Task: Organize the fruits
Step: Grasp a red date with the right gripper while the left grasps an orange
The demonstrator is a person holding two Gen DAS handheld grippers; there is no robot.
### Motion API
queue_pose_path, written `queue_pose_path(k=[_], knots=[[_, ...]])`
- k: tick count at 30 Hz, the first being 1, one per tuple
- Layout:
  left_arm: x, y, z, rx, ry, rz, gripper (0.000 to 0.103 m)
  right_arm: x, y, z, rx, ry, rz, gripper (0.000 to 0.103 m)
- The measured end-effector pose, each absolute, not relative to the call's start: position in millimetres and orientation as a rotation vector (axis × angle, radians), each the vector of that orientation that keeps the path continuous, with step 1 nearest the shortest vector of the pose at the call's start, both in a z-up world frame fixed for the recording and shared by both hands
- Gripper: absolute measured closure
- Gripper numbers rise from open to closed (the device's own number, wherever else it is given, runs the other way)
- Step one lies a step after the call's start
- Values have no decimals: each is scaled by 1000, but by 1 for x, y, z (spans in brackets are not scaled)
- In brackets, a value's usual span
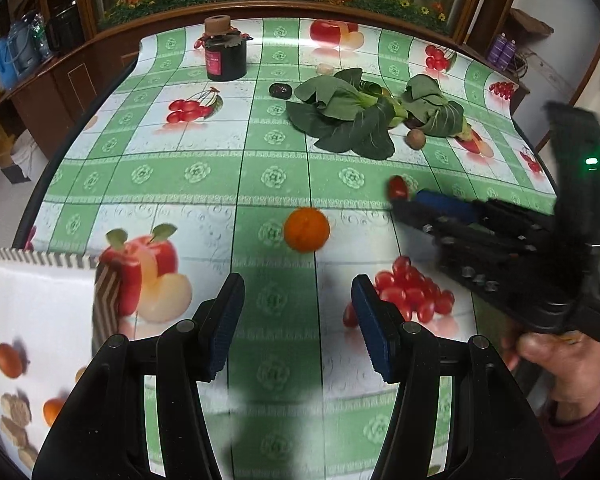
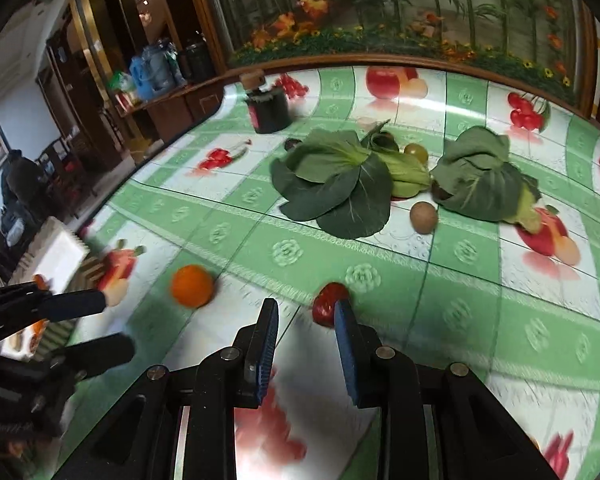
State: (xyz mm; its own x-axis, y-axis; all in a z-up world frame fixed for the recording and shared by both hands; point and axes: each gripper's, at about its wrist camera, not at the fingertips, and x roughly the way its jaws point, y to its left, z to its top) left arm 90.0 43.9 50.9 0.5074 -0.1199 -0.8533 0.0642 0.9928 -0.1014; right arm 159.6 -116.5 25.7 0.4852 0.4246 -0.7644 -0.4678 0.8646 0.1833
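An orange (image 1: 306, 229) lies on the fruit-print tablecloth just ahead of my open, empty left gripper (image 1: 298, 292); it also shows in the right wrist view (image 2: 192, 285). A small red fruit (image 2: 329, 303) lies just ahead of and slightly right of my open right gripper (image 2: 306, 314), touching its right fingertip (image 2: 342, 312); it also shows in the left wrist view (image 1: 397, 187). A brown kiwi (image 2: 423, 217) and a green fruit (image 2: 417, 153) lie by the leafy greens (image 2: 340, 184). A white box (image 1: 36, 320) with striped sides holds several fruits at the left.
A dark jar (image 1: 225, 50) with a cork lid stands at the far left of the table. A second bunch of greens (image 2: 480, 176) lies at the right. A small dark object (image 1: 280, 89) lies near the greens. A wooden cabinet backs the table.
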Motion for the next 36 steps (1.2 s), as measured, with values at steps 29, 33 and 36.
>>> queue_pose_path(k=[29, 33, 36], knots=[[136, 32, 32, -27, 1052, -106, 47, 211, -99, 15, 2, 898, 576, 83], [144, 27, 23, -51, 1066, -143, 47, 193, -110, 24, -7, 885, 582, 83], [146, 25, 22, -30, 1042, -150, 67, 181, -121, 33, 0, 876, 580, 83]])
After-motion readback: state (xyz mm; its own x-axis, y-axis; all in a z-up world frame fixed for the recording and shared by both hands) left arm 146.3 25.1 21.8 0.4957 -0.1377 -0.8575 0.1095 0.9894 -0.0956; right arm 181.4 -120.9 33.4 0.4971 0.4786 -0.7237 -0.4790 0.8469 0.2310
